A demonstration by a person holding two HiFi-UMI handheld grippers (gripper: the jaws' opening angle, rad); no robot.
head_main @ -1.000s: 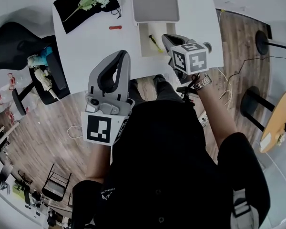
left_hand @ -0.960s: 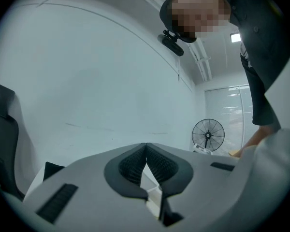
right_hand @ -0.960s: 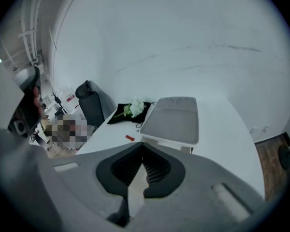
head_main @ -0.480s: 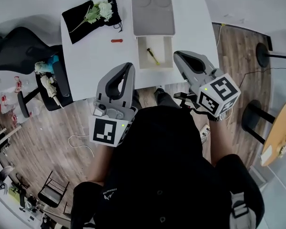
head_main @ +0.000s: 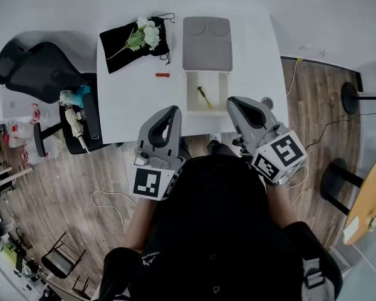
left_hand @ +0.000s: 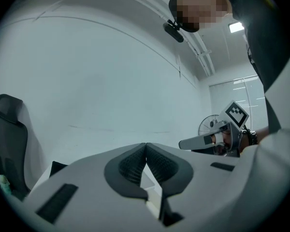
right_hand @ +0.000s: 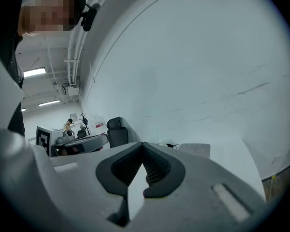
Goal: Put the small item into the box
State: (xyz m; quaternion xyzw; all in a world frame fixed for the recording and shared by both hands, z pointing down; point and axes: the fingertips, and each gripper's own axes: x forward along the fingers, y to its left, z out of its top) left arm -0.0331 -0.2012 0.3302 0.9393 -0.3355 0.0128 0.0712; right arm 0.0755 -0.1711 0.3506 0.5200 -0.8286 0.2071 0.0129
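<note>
Me on the rig: two pale grey grippers, black top.
My left gripper and right gripper share smooth light-grey shells that narrow to a beak, each with a dark slot either side of the fingers, which are lined with black ribbed pads. Behind the fingers, each shell ends in a cube of black-and-white square markers. I wear a black short-sleeved top with small white print at the left shoulder.

A white table stands on wooden plank flooring; a black office chair sits at its left
</note>
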